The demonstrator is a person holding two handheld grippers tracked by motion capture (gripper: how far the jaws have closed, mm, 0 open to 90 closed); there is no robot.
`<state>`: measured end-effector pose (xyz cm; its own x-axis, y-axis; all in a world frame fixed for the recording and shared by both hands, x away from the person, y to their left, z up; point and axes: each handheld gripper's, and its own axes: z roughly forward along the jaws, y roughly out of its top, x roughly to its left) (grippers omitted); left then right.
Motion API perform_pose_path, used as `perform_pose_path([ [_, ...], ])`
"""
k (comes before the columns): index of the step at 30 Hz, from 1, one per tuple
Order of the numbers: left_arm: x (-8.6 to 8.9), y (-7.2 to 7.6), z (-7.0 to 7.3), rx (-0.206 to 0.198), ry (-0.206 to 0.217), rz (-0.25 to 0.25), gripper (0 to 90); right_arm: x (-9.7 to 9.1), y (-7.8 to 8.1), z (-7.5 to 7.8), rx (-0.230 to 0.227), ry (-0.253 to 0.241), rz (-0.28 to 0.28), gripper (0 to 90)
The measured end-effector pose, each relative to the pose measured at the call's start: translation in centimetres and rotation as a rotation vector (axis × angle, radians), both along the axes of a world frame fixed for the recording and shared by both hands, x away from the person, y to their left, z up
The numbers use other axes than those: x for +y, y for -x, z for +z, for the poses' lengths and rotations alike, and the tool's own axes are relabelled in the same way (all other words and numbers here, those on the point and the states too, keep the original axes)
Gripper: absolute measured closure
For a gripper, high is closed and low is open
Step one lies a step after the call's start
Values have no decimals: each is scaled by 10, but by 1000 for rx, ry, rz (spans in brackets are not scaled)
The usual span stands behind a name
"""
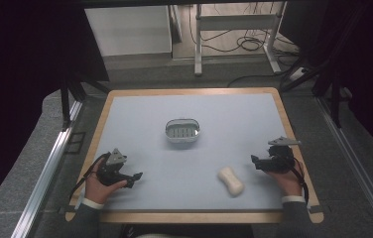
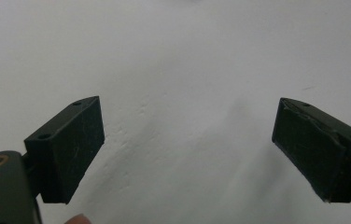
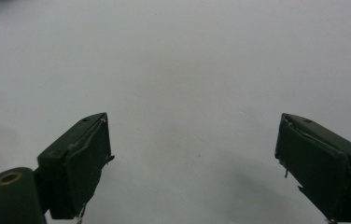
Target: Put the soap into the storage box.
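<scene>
Soap bar waiting near the table's front edge, both grippers standing empty

The white soap bar (image 1: 230,181) is lying toward the front right corner, just beside the right gripper (image 1: 255,161); both it and the left gripper (image 1: 137,177) are gaping wide. It is probably stiff, light and slippery, best pinched across its narrow waist.

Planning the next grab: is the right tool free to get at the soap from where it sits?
Probably yes: the right tool is open, the soap lies beside it, and the mat between them looks bare.

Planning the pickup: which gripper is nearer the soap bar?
Right. The right gripper sits just up and right of the soap bar; the left gripper is far across the table.
</scene>
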<state>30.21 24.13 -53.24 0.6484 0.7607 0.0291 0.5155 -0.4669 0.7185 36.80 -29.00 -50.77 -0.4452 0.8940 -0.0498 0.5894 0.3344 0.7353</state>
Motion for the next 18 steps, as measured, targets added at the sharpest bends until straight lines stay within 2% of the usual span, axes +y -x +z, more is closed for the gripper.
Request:
perform_pose_path([
  [4, -2, 0, -1, -5, -1, -2, 96, -3, -1, -1, 14, -1, 1, 124],
  [9, -5, -1, -1, -3, -14, -12, 96, -4, 4, -1, 29, 29, -16, 151],
  [13, -4, -1, 0, 3, -8, -14, 96, -3, 9, 5, 17, 20, -14, 159],
  [18, -2, -2, 1, 5, -3, -15, 96, 0, 8, 4, 9, 37, -8, 168],
])
